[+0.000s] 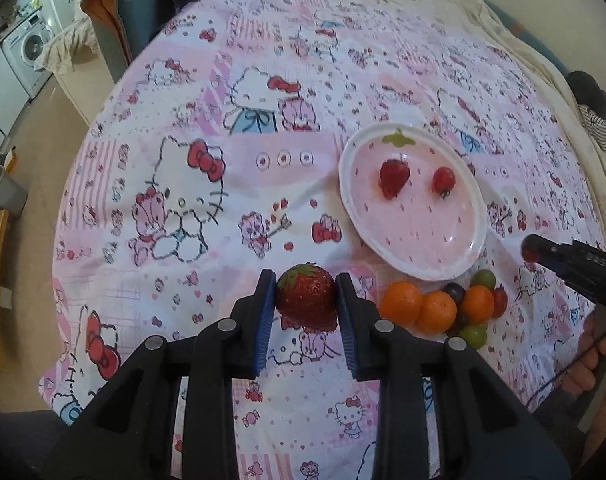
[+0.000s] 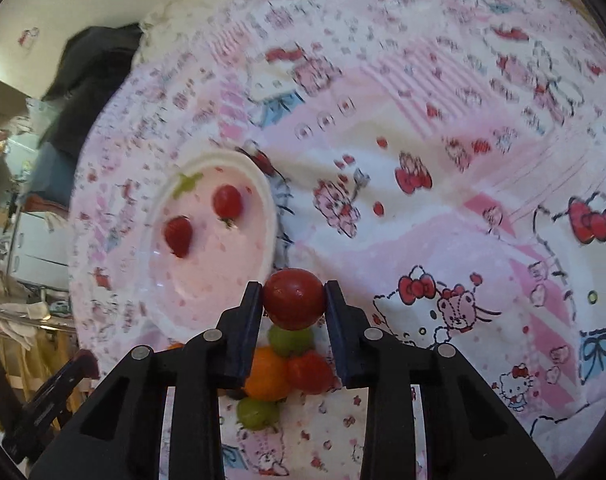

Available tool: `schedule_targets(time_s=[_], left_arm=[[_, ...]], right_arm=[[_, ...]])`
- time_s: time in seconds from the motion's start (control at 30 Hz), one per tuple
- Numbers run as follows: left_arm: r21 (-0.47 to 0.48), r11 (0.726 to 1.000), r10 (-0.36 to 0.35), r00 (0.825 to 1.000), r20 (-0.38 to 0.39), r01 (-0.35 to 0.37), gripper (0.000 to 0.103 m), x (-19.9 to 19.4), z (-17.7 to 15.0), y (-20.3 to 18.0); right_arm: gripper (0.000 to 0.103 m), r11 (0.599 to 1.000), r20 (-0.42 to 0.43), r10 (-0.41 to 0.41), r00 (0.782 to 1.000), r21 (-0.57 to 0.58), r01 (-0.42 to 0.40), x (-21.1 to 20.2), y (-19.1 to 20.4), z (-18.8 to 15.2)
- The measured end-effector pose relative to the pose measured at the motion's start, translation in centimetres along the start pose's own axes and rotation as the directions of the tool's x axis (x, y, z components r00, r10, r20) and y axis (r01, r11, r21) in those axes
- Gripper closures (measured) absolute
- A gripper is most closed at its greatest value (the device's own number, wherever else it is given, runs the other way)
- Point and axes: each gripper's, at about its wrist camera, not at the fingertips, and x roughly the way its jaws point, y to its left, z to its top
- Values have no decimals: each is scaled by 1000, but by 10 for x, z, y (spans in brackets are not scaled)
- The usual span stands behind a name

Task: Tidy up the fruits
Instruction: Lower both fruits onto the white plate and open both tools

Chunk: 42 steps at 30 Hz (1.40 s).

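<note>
Gripping a strawberry (image 1: 306, 298) between its blue pads, the left gripper (image 1: 305, 300) holds it above the cloth (image 1: 183, 120), short of the plate (image 1: 477, 200). The right gripper (image 2: 294, 300) is closed on a tomato (image 2: 294, 298), raised over the pile (image 2: 279, 372) near the plate's rim. The plate already carries one strawberry and one tomato, so the red fruit seems to be going there; this looks like the carry step. Next, each load needs moving over bare plate and a gentle release. The left view shows the whole pile of oranges (image 1: 419, 306) and grapes (image 1: 483, 279) beside the plate; the right view hides much of it behind its fingers.
</note>
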Motion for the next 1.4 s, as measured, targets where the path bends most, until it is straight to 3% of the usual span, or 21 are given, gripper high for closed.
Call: schedule_targets(time_s=[0.23,0.43,0.67,0.93,1.4], left_arm=[[106,993,-58,997,58,52,77,-11,30,-22],[172,985,-44,996,76,30,77,4,61,-48],[236,972,-26,999,41,15,77,45,75,-73],[278,959,-48,998,-41,58,77,93,67,-92],[265,962,-39,992,-124,71,76,125,56,-87]], right_arm=[[70,990,83,115,990,-96,-107,-26,27,16],[70,977,89,131,987,-179,-114,-16,52,44],[70,973,11,111,994,-203,-106,23,57,56],[70,976,-102,96,990,-185,-114,67,54,54],[68,988,-205,89,975,-108,-113,107,43,46]])
